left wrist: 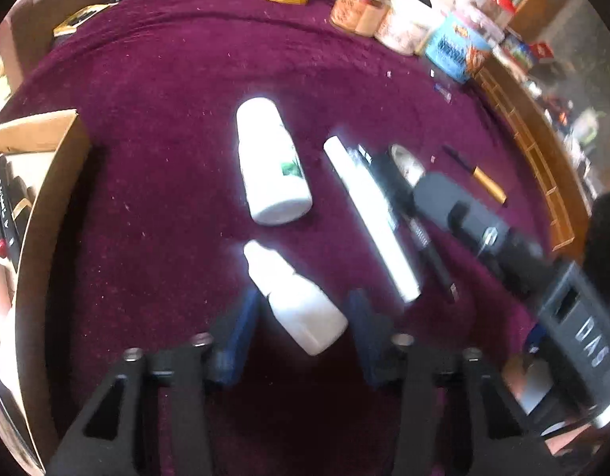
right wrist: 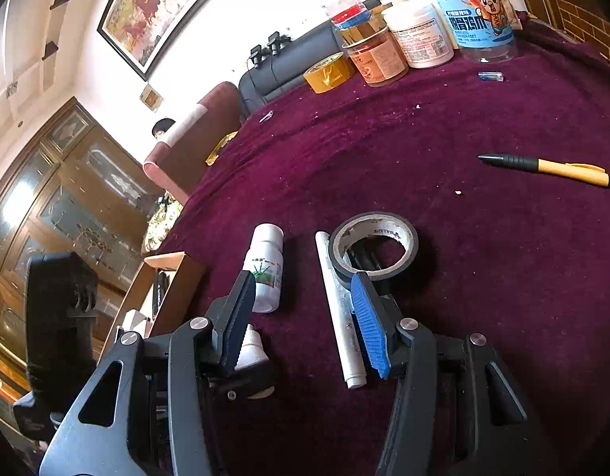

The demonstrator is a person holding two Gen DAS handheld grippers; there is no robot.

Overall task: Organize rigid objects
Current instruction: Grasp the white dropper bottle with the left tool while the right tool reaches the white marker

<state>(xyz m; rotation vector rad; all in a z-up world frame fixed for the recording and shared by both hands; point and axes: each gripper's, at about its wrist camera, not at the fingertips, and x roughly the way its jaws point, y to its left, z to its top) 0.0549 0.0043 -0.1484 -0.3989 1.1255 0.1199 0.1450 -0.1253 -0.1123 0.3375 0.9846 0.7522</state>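
Left gripper (left wrist: 301, 317) steeply downward, jaws astride small white bottle (left wrist: 297, 309).

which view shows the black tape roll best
The right wrist view. There the black tape roll lies in full sight on the maroon cloth, its open ring and white inner core sharp, beside the white marker. In the left wrist view it is blurred and mostly hidden behind the right hand-held gripper; only its rim shows.
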